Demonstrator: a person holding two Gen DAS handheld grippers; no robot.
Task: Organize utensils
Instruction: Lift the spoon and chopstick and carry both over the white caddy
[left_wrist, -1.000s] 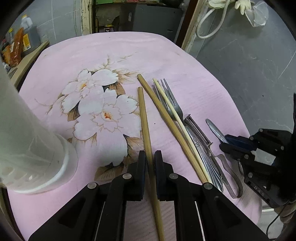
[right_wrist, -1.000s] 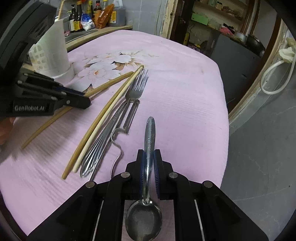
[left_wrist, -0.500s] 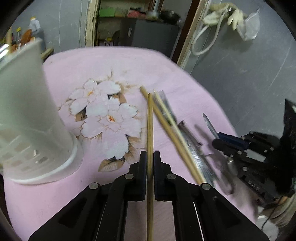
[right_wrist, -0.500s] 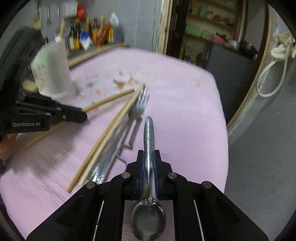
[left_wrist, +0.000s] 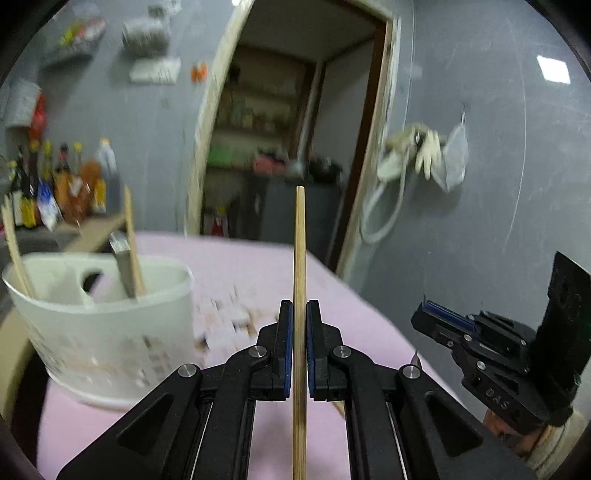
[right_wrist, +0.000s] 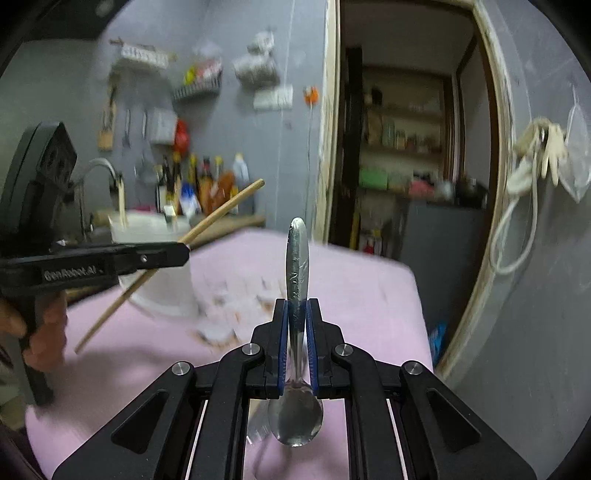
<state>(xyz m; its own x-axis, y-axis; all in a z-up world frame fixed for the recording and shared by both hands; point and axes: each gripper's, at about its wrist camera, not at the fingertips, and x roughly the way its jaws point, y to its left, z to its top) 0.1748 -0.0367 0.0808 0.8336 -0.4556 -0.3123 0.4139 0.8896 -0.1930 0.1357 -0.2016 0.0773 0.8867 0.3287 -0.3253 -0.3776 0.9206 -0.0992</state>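
Note:
My left gripper (left_wrist: 299, 306) is shut on a wooden chopstick (left_wrist: 299, 251) that sticks up and forward, lifted off the pink cloth. In the right wrist view the same left gripper (right_wrist: 181, 254) shows at the left, with the chopstick (right_wrist: 225, 208) slanting through it. My right gripper (right_wrist: 297, 306) is shut on the handle of a metal spoon (right_wrist: 296, 258), its bowl hanging near the camera. A white perforated utensil holder (left_wrist: 96, 325) stands at the left on the table and holds two chopsticks and a metal handle. The right gripper (left_wrist: 430, 312) appears at the right of the left wrist view.
The table wears a pink flowered cloth (left_wrist: 236, 258). Bottles (left_wrist: 62, 184) line a ledge behind the holder, beside a sink tap (right_wrist: 98, 166). An open doorway (right_wrist: 402, 147) and a grey wall with a hanging hose and gloves (left_wrist: 417, 151) lie beyond. A hand (right_wrist: 40, 325) grips the left tool.
Both grippers rose and tilted up from the table, lifting the chopstick and spoon. The loose utensils on the cloth dropped out of view and the holder's rim came into sight.

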